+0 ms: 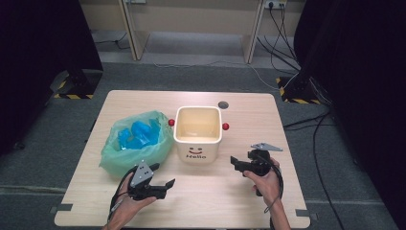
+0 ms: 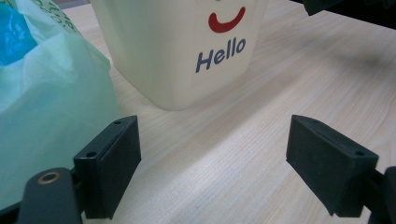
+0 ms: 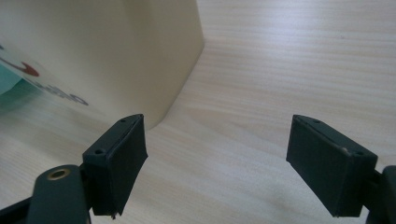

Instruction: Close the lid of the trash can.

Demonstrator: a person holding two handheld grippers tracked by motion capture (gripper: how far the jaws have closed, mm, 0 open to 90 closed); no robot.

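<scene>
In the high view, the counter [image 1: 239, 201] shows its left edge running down the left of the frame. The green bag [image 1: 136, 143] lies in the left-centre of the frame, close to that edge, with blue contents [image 1: 139, 134] visible in its open mouth. Bare counter lies below the bag, toward the lower edge of the frame.

My left gripper [image 1: 160, 178] hovers in the lower left of the frame, just below the bag. Its jaws stand wide apart and hold nothing. In the left gripper view, the left gripper [image 2: 212, 163] frames bare counter [image 2: 224, 154]. The bag [image 2: 46, 112] lies just beside the jaw at frame left; I cannot tell whether they touch.

The cream bin [image 1: 197, 133], printed "Hello", stands upright at frame centre, just beside the bag. A red knob [image 1: 171, 122] sits on its left side and another [image 1: 225, 126] on its right. Open counter extends below the bin, between both grippers.

My right gripper [image 1: 235, 162] sits in the lower right of the frame, near the bin's lower right corner and apart from it. Its jaws are wide and empty. In the right gripper view, the right gripper [image 3: 215, 163] spans bare counter [image 3: 280, 70], with the bin [image 3: 102, 51] at upper left. Clear counter runs right to the right edge.
</scene>
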